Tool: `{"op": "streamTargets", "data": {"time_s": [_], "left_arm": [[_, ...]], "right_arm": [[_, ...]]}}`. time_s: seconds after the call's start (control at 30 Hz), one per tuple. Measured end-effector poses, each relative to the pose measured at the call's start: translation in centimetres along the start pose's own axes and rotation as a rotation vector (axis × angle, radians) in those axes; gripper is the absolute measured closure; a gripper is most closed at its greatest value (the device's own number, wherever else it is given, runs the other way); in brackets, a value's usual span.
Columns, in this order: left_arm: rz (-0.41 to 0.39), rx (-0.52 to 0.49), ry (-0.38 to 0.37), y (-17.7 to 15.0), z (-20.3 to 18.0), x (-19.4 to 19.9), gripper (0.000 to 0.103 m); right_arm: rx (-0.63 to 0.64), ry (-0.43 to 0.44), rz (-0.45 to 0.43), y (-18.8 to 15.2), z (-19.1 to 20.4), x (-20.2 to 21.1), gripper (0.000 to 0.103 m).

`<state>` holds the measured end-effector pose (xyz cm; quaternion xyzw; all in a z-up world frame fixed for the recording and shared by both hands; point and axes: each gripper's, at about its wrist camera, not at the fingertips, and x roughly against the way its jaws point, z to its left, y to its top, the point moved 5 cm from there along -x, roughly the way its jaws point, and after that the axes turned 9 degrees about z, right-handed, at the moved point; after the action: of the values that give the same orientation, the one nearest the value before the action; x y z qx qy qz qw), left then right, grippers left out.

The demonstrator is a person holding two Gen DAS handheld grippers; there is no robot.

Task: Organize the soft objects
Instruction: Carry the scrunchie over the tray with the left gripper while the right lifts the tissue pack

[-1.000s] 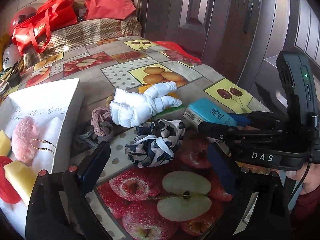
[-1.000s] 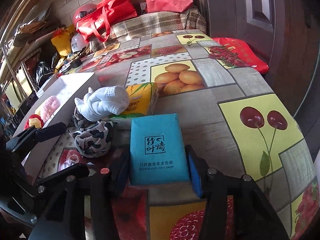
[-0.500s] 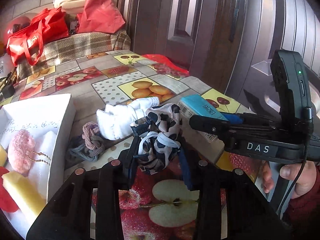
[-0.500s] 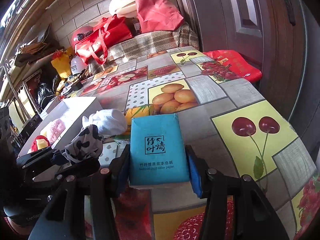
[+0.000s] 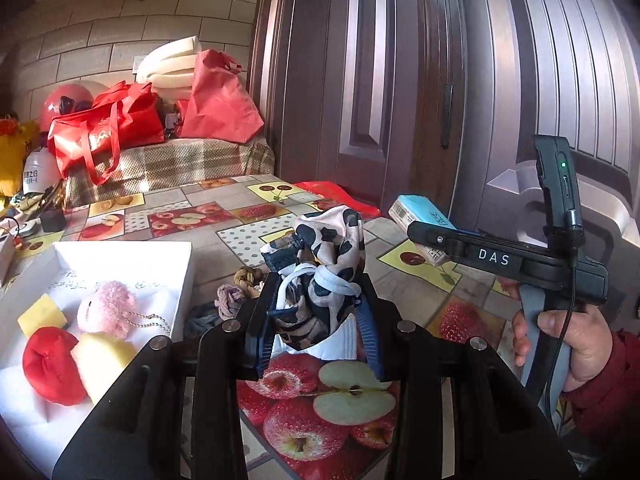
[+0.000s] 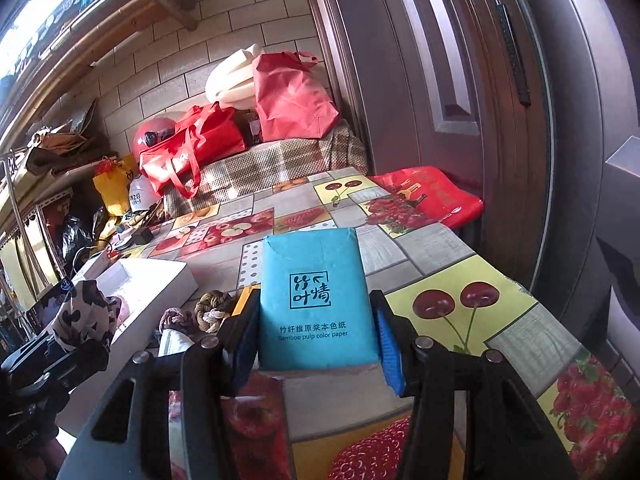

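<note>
My left gripper [image 5: 318, 312] is shut on a black-and-white spotted cloth [image 5: 328, 240], held up off the fruit-print table [image 5: 248, 236]. A white padded glove [image 5: 340, 344] lies under it. My right gripper [image 6: 316, 340] is shut on a blue tissue pack [image 6: 314, 296], lifted above the table; that pack [image 5: 416, 210] also shows in the left wrist view, on the right. At the left stands a white box [image 5: 120, 248] holding a pink plush [image 5: 106, 308], yellow sponges [image 5: 42, 314] and a red soft piece [image 5: 50, 364].
Knotted rope pieces [image 6: 212, 308] and a yellow pack [image 6: 242, 304] lie between the box and the grippers. Red bags [image 6: 192, 148], a red helmet [image 6: 154, 136] and a plaid cover [image 6: 272, 164] crowd the far end. A dark door [image 6: 460, 100] borders the table's right edge.
The left gripper went from open to shut on the spotted cloth and lifted it off the table. The right gripper rose with the tissue pack. Both views tilted upward.
</note>
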<state>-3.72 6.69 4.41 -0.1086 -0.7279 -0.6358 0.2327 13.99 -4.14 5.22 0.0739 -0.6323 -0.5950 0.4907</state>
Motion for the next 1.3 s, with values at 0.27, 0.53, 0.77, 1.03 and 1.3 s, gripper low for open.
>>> {"op": "streamTargets", "data": {"time_s": [0.27, 0.53, 0.77, 1.03, 1.3], "left_arm": [[-0.051, 0.028, 0.086, -0.8, 3.4, 3.1, 0.067], [-0.106, 0.083, 0.213, -2.3, 7.9, 7.0, 0.067], [-0.135, 0.110, 0.366, -3.4, 12.2, 9.7, 0.067], [-0.106, 0.217, 0.475, -5.0, 18.4, 11.4, 0.067], [-0.094, 0.210, 0.482, -5.7, 19.0, 12.0, 0.066]], "right_arm": [[0.088, -0.029, -0.079, 0.2, 1.8, 1.4, 0.051], [0.129, -0.019, -0.103, 0.0, 3.2, 1.8, 0.051], [0.169, 0.022, -0.118, -0.8, 5.5, 2.4, 0.051], [0.230, 0.087, -0.102, -1.4, 8.9, 2.0, 0.051], [0.313, 0.188, -0.046, -2.1, 13.4, 0.4, 0.051]]}}
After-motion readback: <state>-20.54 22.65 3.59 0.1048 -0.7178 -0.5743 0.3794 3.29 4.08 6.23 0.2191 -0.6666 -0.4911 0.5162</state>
